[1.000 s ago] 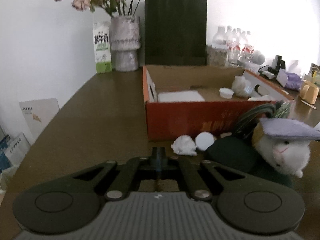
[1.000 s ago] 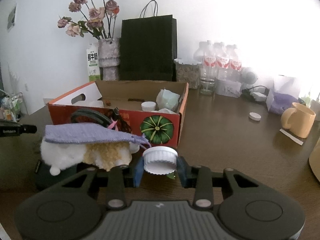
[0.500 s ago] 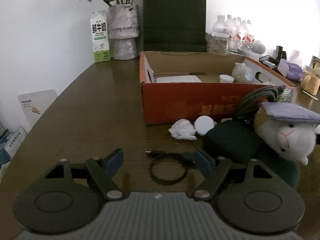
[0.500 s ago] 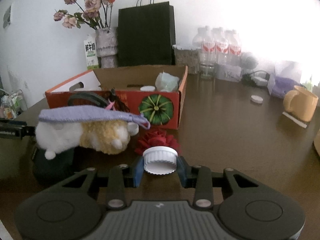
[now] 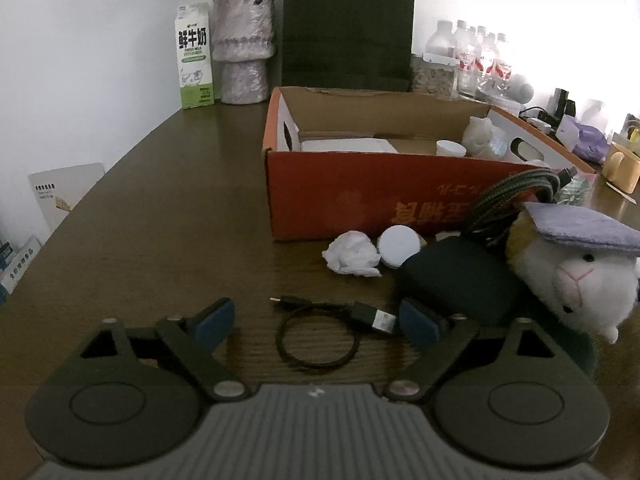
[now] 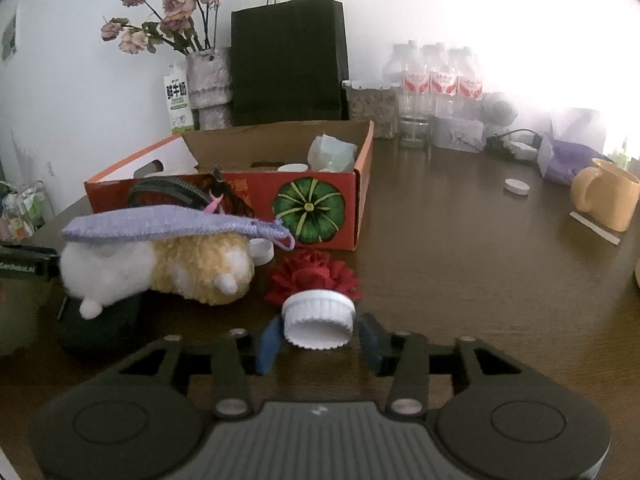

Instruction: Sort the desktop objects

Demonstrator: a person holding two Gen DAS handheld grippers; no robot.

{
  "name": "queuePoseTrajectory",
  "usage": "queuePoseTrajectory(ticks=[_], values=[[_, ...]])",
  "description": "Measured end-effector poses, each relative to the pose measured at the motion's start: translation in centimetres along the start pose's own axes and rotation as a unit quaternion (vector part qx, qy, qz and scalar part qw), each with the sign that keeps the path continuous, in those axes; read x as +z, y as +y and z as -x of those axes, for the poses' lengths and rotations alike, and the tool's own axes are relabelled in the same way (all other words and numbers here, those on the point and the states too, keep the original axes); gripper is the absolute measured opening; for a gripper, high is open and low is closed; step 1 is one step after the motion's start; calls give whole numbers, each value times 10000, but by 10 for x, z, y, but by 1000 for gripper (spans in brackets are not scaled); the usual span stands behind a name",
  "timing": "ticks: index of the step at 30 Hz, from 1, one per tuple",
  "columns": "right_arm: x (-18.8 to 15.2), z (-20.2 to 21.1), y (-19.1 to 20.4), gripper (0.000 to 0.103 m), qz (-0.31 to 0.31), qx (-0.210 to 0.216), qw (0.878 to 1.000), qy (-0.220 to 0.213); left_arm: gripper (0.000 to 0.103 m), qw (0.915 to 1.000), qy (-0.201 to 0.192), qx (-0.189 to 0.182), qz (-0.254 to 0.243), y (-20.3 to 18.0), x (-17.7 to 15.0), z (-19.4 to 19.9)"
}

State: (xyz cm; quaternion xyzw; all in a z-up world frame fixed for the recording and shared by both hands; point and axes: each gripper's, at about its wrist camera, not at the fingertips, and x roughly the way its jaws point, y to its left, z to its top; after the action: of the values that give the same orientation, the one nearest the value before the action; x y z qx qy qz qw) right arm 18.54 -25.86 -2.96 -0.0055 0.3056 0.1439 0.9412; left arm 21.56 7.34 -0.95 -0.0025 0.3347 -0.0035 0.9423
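Readable writing: milk carton [image 5: 194, 56] by the wall says 鲜牛奶 / "FRESH MILK". Orange cardboard box [image 5: 360, 196] has red Chinese print on its near side, too dim to read; from the right wrist view its end panel shows a green pumpkin pic. Water bottles [image 6: 434, 80] at back have red labels, text too small.

L gripper [image 5: 316, 318]: jaws have just been opening and are spread wide, the coiled black USB cable [image 5: 320, 336] flat on the table between them, pads not touching it. A sec ago they were pressed together and the cable was hidden.

R gripper [image 6: 318, 338]: jaws have just been opening; white ribbed cap [image 6: 319, 319] sits tilted between them with gaps on both sides, whereas before they pinched it. Red paper flower [image 6: 314, 276] just behind the cap, plush hamster [image 6: 160, 264] to its left.
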Motion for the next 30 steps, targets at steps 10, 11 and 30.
queuePoseTrajectory(ticks=[10, 11, 30], values=[[3, -1, 2, 39, 27, 62, 10000, -21, 58, 9997, -45, -161, -201, -5, -3, 1], [3, 0, 2, 39, 24, 56, 10000, -33, 56, 9996, -44, -159, -207, -5, -3, 2], [15, 32, 5, 39, 134, -48, 9989, -440, 36, 9986, -485, -144, -128, 0, 6, 33]])
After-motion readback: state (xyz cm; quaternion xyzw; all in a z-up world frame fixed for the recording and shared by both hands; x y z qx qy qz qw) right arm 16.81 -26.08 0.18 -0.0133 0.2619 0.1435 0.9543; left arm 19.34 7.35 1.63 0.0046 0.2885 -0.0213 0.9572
